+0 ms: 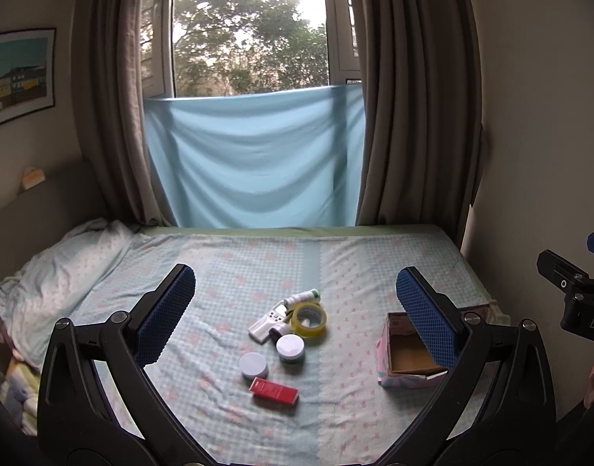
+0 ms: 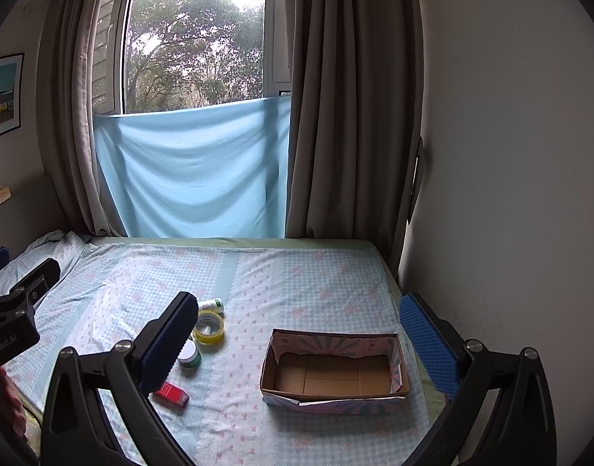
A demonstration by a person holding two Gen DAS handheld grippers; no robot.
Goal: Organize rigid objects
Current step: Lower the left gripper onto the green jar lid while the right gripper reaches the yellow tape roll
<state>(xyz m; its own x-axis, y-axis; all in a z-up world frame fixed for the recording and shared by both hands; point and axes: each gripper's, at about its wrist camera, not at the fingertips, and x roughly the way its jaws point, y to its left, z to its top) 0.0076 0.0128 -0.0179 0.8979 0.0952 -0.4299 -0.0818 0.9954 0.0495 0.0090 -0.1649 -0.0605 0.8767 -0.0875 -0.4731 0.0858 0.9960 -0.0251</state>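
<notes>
- On the bed [image 1: 355, 264], a checked floral sheet carries a cluster: a glossy yellow tape roll [image 1: 308, 320], two round white-lidded jars [image 1: 290, 347], a red carton [image 1: 274, 390], a white tube [image 1: 302, 297]; labels unreadable.
- To the right, an open cardboard box [image 2: 333, 372] wrapped in patterned paper.
- Left tongs [image 1: 297, 310] and right tongs [image 2: 297, 345], with blue dimpled pads, gape wide, holding nothing.

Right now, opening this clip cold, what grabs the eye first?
A small cluster of items lies mid-bed on the checked sheet: a yellow tape roll, two white-lidded jars, and a red box nearest the camera. To their right sits an empty cardboard box. Both grippers, left and right, hover open above the bed.
</notes>
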